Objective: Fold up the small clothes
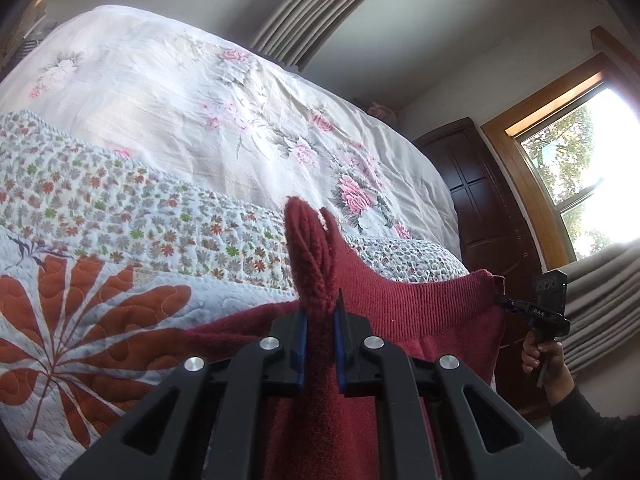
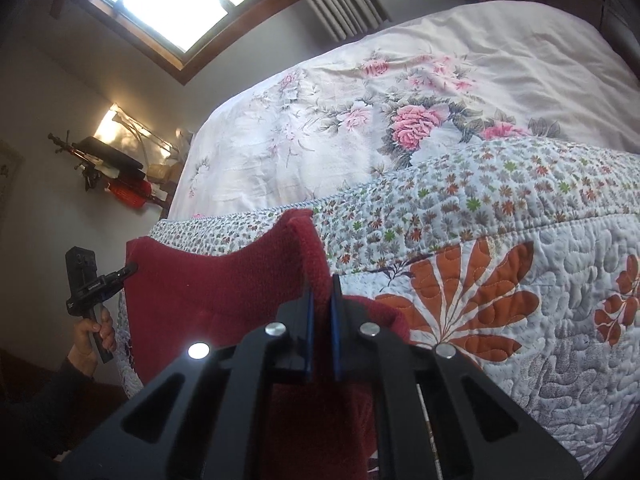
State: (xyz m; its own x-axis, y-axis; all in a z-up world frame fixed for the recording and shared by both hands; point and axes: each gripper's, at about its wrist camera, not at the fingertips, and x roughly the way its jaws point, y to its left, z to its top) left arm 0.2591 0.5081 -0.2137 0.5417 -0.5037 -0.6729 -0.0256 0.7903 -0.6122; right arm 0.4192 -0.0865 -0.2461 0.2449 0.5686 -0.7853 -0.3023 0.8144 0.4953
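Observation:
A dark red knitted garment (image 1: pixel 404 300) is held up above the bed, stretched between both grippers. In the left wrist view my left gripper (image 1: pixel 320 308) is shut on a bunched edge of it, and the fabric sticks up past the blue pads. Far to the right, my right gripper (image 1: pixel 502 300) pinches the garment's other corner, held by a hand (image 1: pixel 536 356). In the right wrist view my right gripper (image 2: pixel 322 292) is shut on a folded edge of the garment (image 2: pixel 200 284). The left gripper (image 2: pixel 128 271) grips its far left corner there.
Below lies a bed with a quilt (image 1: pixel 100 280) of orange leaves and small flowers, and a white sheet with pink roses (image 1: pixel 180 92) behind it. A dark wooden cabinet (image 1: pixel 488 200) and a window (image 1: pixel 580 160) stand at right. A wall shelf (image 2: pixel 116 160) holds clutter.

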